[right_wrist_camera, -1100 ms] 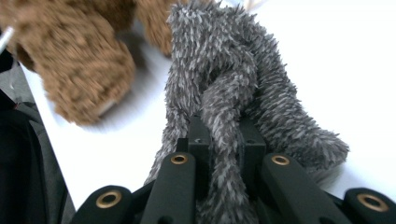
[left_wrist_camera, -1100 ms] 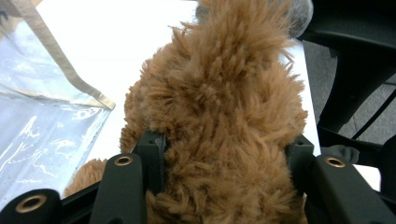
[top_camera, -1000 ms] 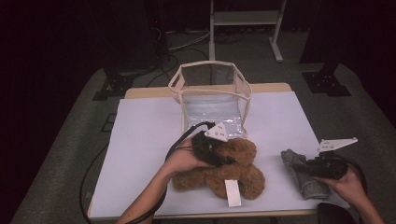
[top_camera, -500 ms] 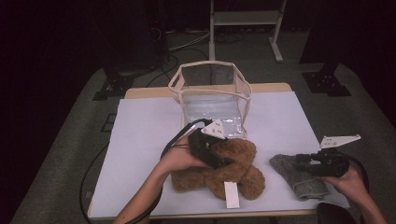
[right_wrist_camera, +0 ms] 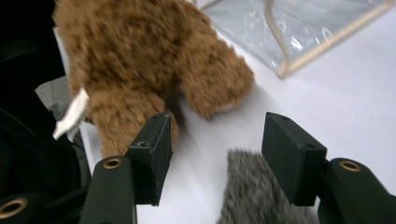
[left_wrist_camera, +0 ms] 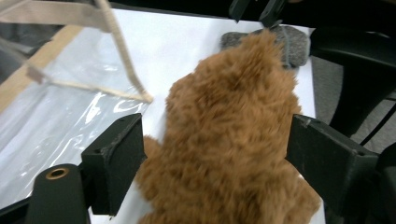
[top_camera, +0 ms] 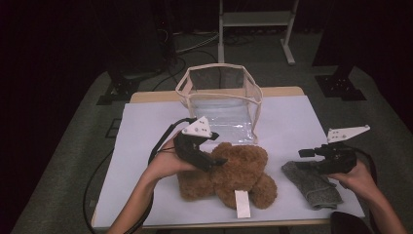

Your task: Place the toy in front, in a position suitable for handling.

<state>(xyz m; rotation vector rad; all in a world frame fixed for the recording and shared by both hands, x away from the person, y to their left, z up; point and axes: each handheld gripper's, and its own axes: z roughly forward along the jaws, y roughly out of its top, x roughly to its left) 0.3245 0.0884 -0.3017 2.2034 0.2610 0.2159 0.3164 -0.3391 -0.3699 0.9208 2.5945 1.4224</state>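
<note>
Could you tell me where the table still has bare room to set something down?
Free: the left strip of the white table, beside the clear bag, and the far right corner behind the grey cloth. Crowded: the near middle, around the brown plush bear.

Both claws black: left claw [top_camera: 207,156] and right claw [top_camera: 311,155] each carry a pale grey three-cornered plate with small dark holes on top (black cable trails from each). Jaws are flat black blocks with brass-coloured eyelets at the base. Forearms bare, no sleeves.
</note>
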